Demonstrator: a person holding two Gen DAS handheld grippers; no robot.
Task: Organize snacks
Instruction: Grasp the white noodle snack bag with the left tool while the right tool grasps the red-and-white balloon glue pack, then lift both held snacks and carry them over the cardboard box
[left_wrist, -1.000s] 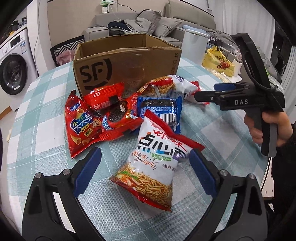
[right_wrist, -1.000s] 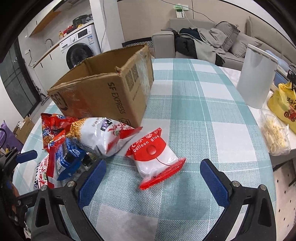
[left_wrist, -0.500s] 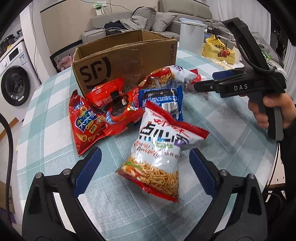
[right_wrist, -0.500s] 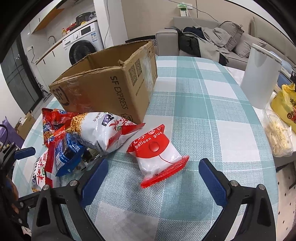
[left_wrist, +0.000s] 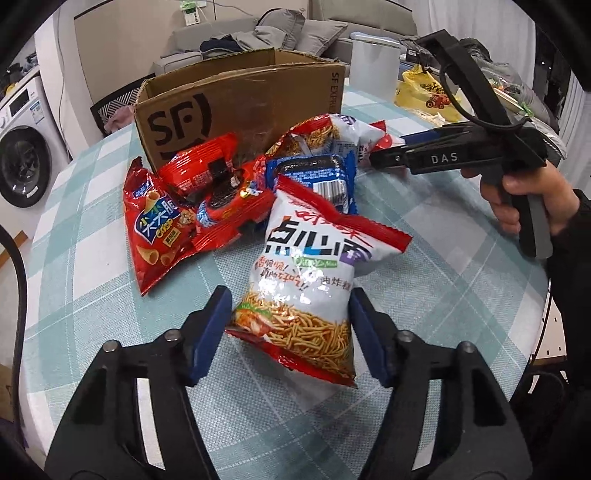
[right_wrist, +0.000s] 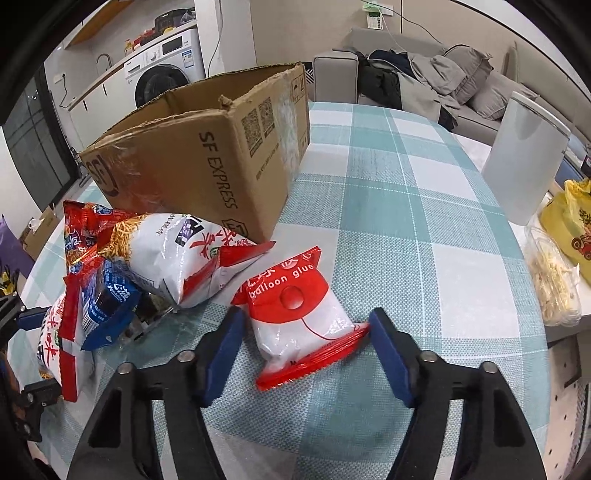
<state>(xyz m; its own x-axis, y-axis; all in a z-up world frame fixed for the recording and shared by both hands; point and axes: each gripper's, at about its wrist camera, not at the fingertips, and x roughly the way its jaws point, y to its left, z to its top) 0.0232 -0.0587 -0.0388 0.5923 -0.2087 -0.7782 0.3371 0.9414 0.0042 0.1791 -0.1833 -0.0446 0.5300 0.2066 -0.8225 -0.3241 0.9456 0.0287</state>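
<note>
Here the cardboard box (right_wrist: 207, 155) stands open on the checked table (right_wrist: 399, 206); the snacks lie heaped just in front of it; the left gripper (left_wrist: 290, 334) has its jaws partly open, one on each side of the noodle bag (left_wrist: 306, 273) at the near edge of the heap, touching or nearly so; the right gripper (right_wrist: 306, 350) likewise straddles the red-and-white packet (right_wrist: 299, 314) near the box's corner, jaws partly open, not clamped.

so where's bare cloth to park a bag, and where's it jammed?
Free: the tablecloth between box and white bin, and the strip left of the chips bag. Crowded: the snack pile in front of the box, where both open grippers straddle bags.
</note>
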